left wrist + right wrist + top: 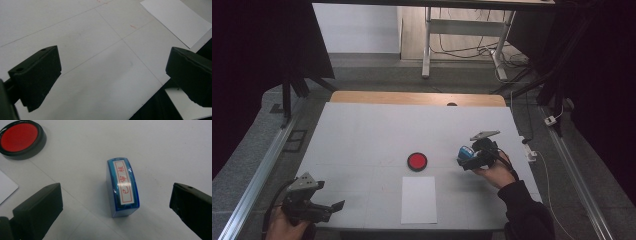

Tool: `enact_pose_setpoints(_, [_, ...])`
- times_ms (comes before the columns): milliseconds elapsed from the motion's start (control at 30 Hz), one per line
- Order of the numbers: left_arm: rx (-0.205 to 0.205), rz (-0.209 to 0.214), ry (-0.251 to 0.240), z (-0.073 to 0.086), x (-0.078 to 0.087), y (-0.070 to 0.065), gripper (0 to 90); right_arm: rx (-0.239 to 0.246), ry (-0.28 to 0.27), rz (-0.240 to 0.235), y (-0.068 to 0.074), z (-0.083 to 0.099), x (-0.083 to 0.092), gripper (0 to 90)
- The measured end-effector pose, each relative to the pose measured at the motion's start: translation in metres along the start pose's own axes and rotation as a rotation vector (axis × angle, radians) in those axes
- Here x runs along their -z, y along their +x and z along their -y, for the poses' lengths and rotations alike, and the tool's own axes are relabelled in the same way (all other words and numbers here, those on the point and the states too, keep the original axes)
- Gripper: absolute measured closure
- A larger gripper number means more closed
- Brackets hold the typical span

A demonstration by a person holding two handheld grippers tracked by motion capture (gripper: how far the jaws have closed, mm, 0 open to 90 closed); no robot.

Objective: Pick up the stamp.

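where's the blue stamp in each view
high view: the stamp is right of centre on the table, at the tips of the right gripper.
left gripper view: the stamp is not in it.
right gripper view: the stamp stands at the centre, between the open jaws, touching neither.
shared landmark: the red ink pad, left of the stamp in the high view, top left in the right gripper view.

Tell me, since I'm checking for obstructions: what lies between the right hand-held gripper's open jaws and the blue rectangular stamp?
Nothing but bare white table. The right gripper view shows the blue rectangular stamp standing alone ahead of the right hand-held gripper, its jaws wide apart.
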State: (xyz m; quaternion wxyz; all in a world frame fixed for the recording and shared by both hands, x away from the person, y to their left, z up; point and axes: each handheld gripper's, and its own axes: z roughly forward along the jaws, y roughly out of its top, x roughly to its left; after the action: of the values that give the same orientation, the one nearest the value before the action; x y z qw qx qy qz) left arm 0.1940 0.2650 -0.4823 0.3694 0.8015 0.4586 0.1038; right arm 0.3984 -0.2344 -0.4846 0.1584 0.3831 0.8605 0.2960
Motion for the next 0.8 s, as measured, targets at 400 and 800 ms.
enact_pose_setpoints(400, [-0.002,0.002,0.001,0.000,0.000,0.000,0.5,0.020,0.021,-0.002,-0.004,-0.006,-0.007,8.0])
enact_pose_setpoints(800, [-0.002,0.006,0.003,0.000,0.000,0.000,0.5,0.035,0.026,-0.042,-0.008,-0.013,-0.003,41.3])
